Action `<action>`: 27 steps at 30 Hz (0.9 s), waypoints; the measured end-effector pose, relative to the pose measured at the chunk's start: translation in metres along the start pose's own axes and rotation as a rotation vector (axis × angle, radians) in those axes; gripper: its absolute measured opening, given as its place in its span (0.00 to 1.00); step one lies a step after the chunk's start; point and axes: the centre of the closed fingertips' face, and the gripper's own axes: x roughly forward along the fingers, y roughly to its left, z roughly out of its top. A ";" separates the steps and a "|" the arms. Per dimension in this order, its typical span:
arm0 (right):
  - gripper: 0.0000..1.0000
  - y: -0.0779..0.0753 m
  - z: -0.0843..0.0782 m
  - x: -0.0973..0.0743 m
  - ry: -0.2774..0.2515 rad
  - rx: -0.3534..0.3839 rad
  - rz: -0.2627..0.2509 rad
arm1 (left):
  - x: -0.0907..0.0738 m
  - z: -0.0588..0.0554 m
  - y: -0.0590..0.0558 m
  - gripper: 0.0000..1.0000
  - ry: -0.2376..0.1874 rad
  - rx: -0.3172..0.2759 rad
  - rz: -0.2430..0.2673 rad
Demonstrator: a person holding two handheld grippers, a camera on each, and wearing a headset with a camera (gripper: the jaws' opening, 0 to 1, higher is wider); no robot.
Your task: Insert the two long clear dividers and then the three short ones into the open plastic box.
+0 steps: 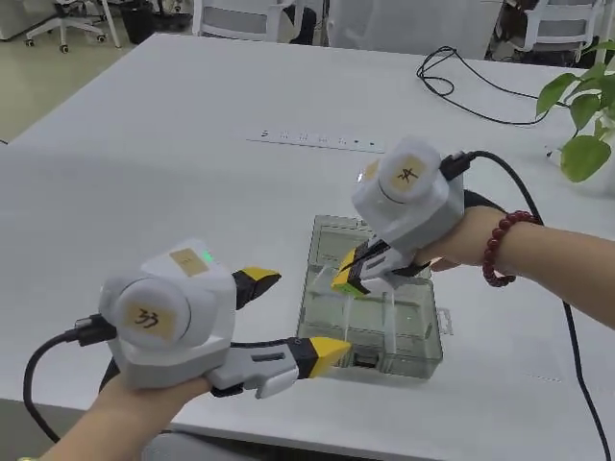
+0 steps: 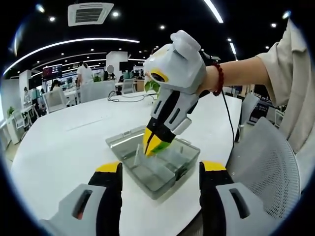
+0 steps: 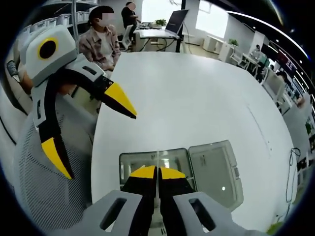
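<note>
Resting on the white tabletop (image 1: pixel 144 163): a clear rectangular plastic box (image 1: pixel 317 322) (image 2: pixel 123 142) (image 3: pixel 129 162), with its hinged lid (image 3: pixel 216 169) swung open and lying flat beside it.

Directly above the box, tips dipped inside its rim: the right gripper (image 1: pixel 348 277) (image 2: pixel 151 143) (image 3: pixel 157 172), white-bodied with black jaws tipped in yellow. Jaws pressed together on a thin clear plastic divider (image 2: pixel 139 156) (image 3: pixel 157 158), seen edge-on as a fine line between the tips and standing upright inside the box. Cannot tell whether its lower edge touches the box floor.

Just off the near side of the box, clear of it: the left gripper (image 1: pixel 293 315) (image 2: pixel 161 167) (image 3: pixel 91 132), of the same build. Jaws spread wide and holding nothing, tips pointed toward the box.
</note>
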 end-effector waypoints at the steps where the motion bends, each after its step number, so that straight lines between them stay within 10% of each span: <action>1: 0.02 0.001 0.000 0.003 0.007 -0.008 0.001 | 0.000 0.000 0.001 0.63 0.001 -0.001 0.005; 19: 0.02 0.009 -0.006 0.017 0.026 -0.184 0.057 | -0.001 0.001 0.001 0.63 -0.002 -0.002 0.009; 27: 0.02 0.008 -0.010 0.025 0.047 -0.142 0.044 | -0.002 0.001 0.002 0.62 -0.007 -0.008 0.012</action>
